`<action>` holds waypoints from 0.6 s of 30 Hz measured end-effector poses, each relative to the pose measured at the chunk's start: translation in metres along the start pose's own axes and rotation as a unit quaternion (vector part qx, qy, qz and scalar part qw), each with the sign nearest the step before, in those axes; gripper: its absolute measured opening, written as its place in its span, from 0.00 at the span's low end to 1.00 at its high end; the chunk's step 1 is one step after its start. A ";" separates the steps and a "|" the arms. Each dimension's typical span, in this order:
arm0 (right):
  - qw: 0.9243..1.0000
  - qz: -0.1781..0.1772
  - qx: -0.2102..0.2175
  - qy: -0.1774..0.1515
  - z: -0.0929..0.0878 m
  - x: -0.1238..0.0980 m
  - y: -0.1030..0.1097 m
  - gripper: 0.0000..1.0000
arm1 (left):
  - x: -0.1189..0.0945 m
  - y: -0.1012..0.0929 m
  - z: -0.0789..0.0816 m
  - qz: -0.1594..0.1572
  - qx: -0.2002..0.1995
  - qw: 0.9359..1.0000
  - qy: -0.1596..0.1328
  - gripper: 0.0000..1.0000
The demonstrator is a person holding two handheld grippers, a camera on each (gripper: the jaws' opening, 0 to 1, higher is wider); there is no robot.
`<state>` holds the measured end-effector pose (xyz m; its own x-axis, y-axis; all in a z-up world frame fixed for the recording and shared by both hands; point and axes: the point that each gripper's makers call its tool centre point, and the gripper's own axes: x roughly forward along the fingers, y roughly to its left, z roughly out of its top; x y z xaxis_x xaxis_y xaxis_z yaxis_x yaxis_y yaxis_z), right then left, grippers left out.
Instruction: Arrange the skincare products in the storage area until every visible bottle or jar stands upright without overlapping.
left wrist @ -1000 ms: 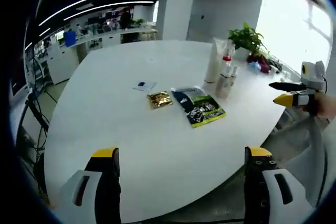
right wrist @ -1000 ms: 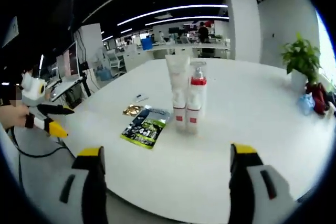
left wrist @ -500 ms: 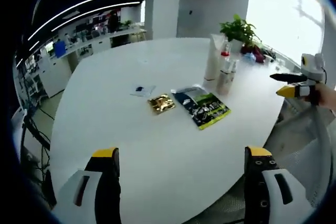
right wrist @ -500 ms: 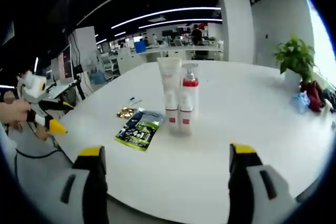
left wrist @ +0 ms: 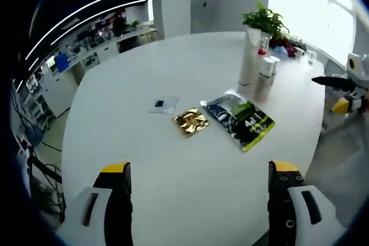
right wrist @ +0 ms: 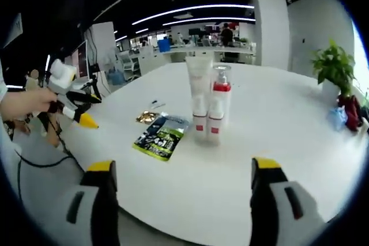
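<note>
A tall white tube (left wrist: 249, 56) (right wrist: 199, 84) and a pump bottle with a red band (left wrist: 264, 74) (right wrist: 219, 105) stand upright side by side on the white table (left wrist: 144, 154) (right wrist: 271, 119). Flat beside them lie a green-and-black sachet (left wrist: 243, 120) (right wrist: 158, 136), a gold sachet (left wrist: 192, 121) (right wrist: 147, 118) and a small clear sachet (left wrist: 163, 105) (right wrist: 155, 106). My left gripper (left wrist: 199, 168) (right wrist: 74, 105) hangs open over the table's near edge, held by a hand (right wrist: 23, 102). My right gripper (right wrist: 183, 165) (left wrist: 346, 90) is open too, short of the bottles, holding nothing.
A potted plant (left wrist: 265, 21) (right wrist: 334, 67) stands near the table's far edge with small red and blue items (right wrist: 346, 110) beside it. Desks and shelves fill the office behind. Cables (right wrist: 40, 162) trail on the floor by the table.
Both views have shifted with the hands. The left gripper has come closer in over the table and, in the right gripper view, sits higher. The products have not moved.
</note>
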<state>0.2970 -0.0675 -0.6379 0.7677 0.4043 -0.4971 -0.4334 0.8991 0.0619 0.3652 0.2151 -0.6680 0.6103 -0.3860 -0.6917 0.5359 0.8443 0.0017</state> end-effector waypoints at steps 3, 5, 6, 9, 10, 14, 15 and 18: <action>1.000 0.002 0.003 0.003 -0.001 0.001 0.000 0.97 | 0.008 0.005 0.005 -0.004 0.009 1.000 0.008 0.97; 1.000 0.004 0.007 0.003 -0.001 0.001 0.001 0.97 | 0.012 0.007 0.008 -0.005 0.014 1.000 0.012 0.97; 1.000 0.004 0.008 0.003 -0.001 0.001 0.001 0.97 | 0.016 0.010 0.009 -0.006 0.019 1.000 0.017 0.97; 1.000 0.005 0.013 0.002 -0.001 0.000 0.000 0.97 | 0.023 0.014 0.010 -0.007 0.028 0.999 0.027 0.97; 1.000 0.004 0.014 0.002 -0.001 0.000 0.000 0.97 | 0.026 0.016 0.012 -0.007 0.030 0.999 0.029 0.97; 1.000 0.001 0.018 0.001 -0.002 0.000 -0.002 0.96 | 0.037 0.022 0.019 -0.009 0.037 0.999 0.033 0.97; 1.000 0.000 0.018 0.001 -0.001 0.000 -0.002 0.96 | 0.039 0.023 0.019 -0.009 0.039 0.999 0.035 0.97; 1.000 -0.002 0.017 0.001 -0.002 0.000 -0.002 0.96 | 0.047 0.027 0.022 -0.010 0.045 0.998 0.042 0.97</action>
<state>0.2975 -0.0696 -0.6398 0.7681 0.4006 -0.4995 -0.4142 0.9058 0.0894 0.4212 0.2119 -0.6851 0.5496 -0.3670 -0.7505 0.6006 0.7980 0.0496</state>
